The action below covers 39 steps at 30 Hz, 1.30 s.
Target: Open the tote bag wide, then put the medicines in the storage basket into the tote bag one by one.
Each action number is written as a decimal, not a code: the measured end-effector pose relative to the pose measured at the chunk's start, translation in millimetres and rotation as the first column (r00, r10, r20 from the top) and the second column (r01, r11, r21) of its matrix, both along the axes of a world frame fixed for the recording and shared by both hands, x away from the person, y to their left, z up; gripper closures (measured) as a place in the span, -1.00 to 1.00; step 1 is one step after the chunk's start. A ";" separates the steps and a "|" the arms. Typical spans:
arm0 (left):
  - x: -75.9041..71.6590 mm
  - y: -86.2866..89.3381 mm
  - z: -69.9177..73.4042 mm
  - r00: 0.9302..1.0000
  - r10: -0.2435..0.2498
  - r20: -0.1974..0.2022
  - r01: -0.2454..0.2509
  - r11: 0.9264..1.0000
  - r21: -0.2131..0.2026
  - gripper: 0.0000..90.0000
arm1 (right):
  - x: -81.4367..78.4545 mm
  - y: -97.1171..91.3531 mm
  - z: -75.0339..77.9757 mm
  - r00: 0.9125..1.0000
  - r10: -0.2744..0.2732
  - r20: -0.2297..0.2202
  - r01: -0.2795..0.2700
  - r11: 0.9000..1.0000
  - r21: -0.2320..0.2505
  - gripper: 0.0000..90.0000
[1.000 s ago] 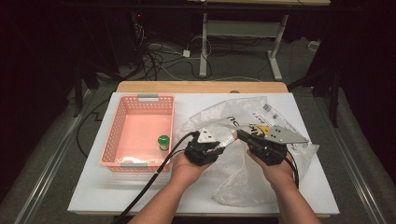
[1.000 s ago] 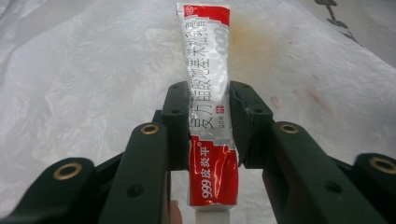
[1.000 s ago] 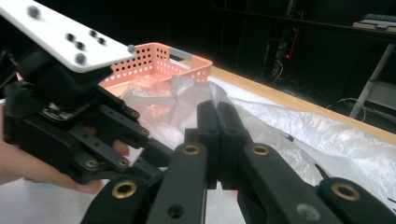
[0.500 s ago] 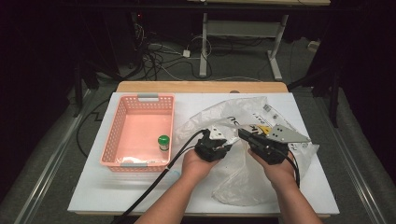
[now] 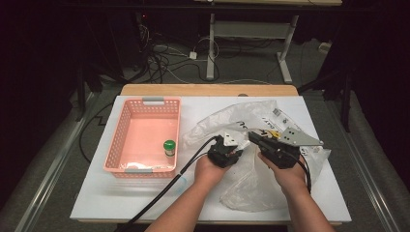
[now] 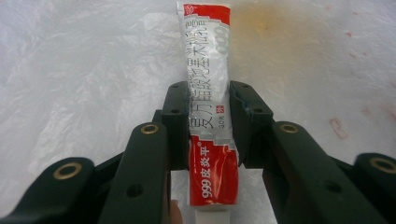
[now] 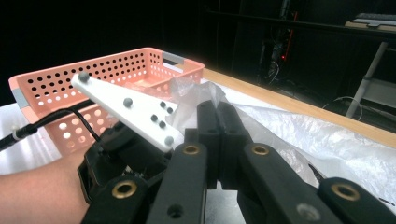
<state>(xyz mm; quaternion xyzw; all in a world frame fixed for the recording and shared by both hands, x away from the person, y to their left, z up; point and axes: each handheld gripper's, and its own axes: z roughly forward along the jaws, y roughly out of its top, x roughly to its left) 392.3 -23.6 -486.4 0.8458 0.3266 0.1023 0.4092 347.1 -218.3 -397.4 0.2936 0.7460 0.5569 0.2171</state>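
Your left claw (image 6: 205, 116) is clamped on a flat, glossy red-and-silver ointment tube (image 6: 208, 93) over the crinkly clear plastic bag (image 5: 251, 183) on the white tabletop (image 5: 121, 198). Your right claw (image 7: 217, 112) is pressed together, pinching the bag's thin film.

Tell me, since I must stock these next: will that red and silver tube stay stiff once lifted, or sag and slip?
The tube probably stays fairly straight: it lies flat and uncreased between the left gripper pads. Its glossy skin may slip. It looks light and thin, so squeezing could dent it.
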 end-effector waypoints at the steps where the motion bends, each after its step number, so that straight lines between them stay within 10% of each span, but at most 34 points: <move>1: 0.3 -0.7 -0.1 1.000 0.004 -0.003 -0.004 1.000 -0.004 0.51 | 0.4 0.3 -0.4 1.000 0.000 0.000 0.000 1.000 -0.003 1.00; 11: 2.3 -0.4 -0.8 1.000 0.019 -0.017 -0.019 1.000 -0.014 0.49 | 2.5 3.4 -2.2 1.000 0.005 -0.003 -0.006 1.000 -0.014 1.00; 21: -7.0 12.2 4.9 0.999 0.005 -0.031 -0.007 0.998 -0.064 -0.02 | 1.3 1.3 -2.8 1.000 0.007 -0.007 -0.007 1.000 -0.012 1.00; 39: -57.7 56.1 35.9 0.995 -0.097 -0.012 0.094 0.982 -0.163 -0.49 | -1.9 2.1 -2.5 1.000 0.009 -0.002 -0.009 1.000 -0.025 1.00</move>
